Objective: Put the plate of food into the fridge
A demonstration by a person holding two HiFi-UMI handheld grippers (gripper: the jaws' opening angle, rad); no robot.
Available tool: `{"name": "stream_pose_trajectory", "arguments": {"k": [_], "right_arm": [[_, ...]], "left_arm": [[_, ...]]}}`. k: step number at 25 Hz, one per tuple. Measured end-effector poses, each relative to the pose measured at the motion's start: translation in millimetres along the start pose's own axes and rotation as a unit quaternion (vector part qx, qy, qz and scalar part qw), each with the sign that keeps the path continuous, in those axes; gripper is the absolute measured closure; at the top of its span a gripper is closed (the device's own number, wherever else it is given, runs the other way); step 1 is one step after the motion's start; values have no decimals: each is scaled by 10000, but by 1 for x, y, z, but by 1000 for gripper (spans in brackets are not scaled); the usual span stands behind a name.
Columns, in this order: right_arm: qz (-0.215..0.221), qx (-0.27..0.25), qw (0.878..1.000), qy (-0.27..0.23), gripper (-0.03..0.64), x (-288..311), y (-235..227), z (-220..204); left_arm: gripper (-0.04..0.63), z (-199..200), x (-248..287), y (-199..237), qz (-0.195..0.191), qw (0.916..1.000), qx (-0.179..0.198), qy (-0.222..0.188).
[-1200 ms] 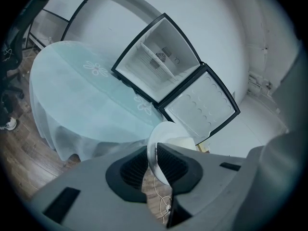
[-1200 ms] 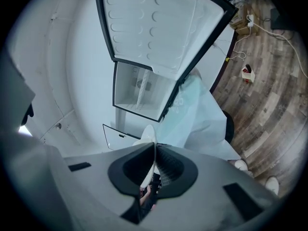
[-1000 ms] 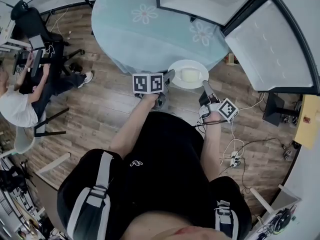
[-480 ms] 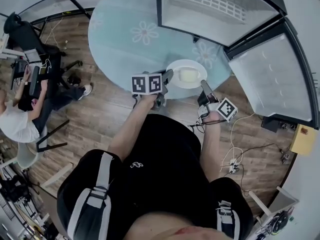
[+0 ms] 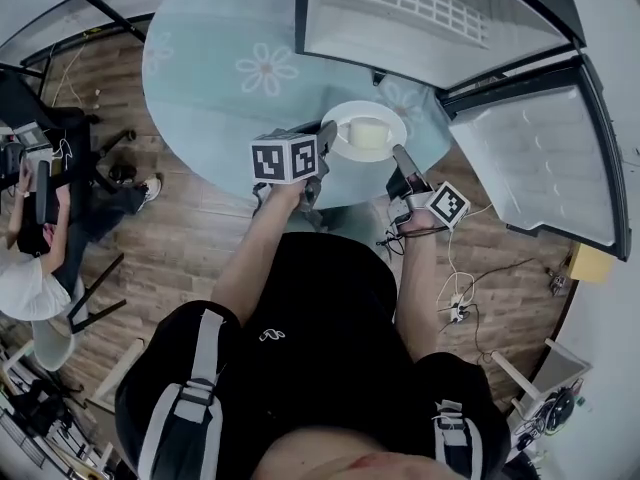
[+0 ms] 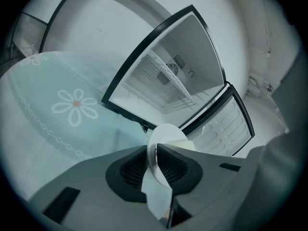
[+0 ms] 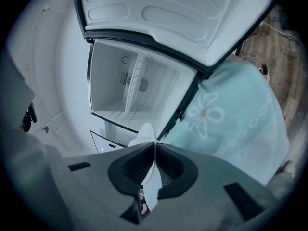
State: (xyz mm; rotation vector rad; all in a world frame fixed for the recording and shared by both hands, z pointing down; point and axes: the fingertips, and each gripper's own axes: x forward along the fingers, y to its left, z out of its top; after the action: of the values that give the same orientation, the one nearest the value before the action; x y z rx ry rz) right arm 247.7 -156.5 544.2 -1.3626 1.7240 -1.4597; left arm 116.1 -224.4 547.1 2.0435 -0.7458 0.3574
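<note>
A white plate (image 5: pixel 366 130) with a pale block of food (image 5: pixel 368 132) on it hangs over the near edge of the round table (image 5: pixel 220 98). My left gripper (image 5: pixel 325 140) is shut on the plate's left rim, my right gripper (image 5: pixel 400 156) on its near right rim. In the left gripper view the plate rim (image 6: pixel 156 177) is pinched edge-on between the dark pads; the right gripper view shows the same rim (image 7: pixel 149 174). The open fridge (image 5: pixel 420 18) stands just beyond, its empty white inside (image 6: pixel 168 83) facing me, a wire shelf (image 7: pixel 137 88) in it.
The fridge door (image 5: pixel 545 158) is swung wide to the right. The table carries a pale blue cloth with flower prints (image 5: pixel 265 68). A person sits at a desk at the far left (image 5: pixel 30 258). Cables and a power strip (image 5: pixel 455 308) lie on the wood floor.
Both grippers have carried the plate forward and a little left, closer to the open fridge, which now fills more of the head view. The grips have not changed.
</note>
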Motion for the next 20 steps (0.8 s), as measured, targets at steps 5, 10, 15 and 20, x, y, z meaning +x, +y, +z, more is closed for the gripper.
{"name": "stream_pose_trajectory", "arguments": {"k": [5,10,15,20], "right_arm": [[11,-63,10000,-11,600,27,2,11],[66,-10,10000,39,600,45,6,21],[8,-309,9995,48,601,57,11,46],[-171,-121,9995,-231,601,63,-1,79]], "left_arm": [[529,24,14,17,8,9999,-89,-56],[528,44,26,23,14,9998,-146,-134],[528,58,42,24,-115,9987,-417,-280],[518,78,74,11,-29,9996,66,-274]]}}
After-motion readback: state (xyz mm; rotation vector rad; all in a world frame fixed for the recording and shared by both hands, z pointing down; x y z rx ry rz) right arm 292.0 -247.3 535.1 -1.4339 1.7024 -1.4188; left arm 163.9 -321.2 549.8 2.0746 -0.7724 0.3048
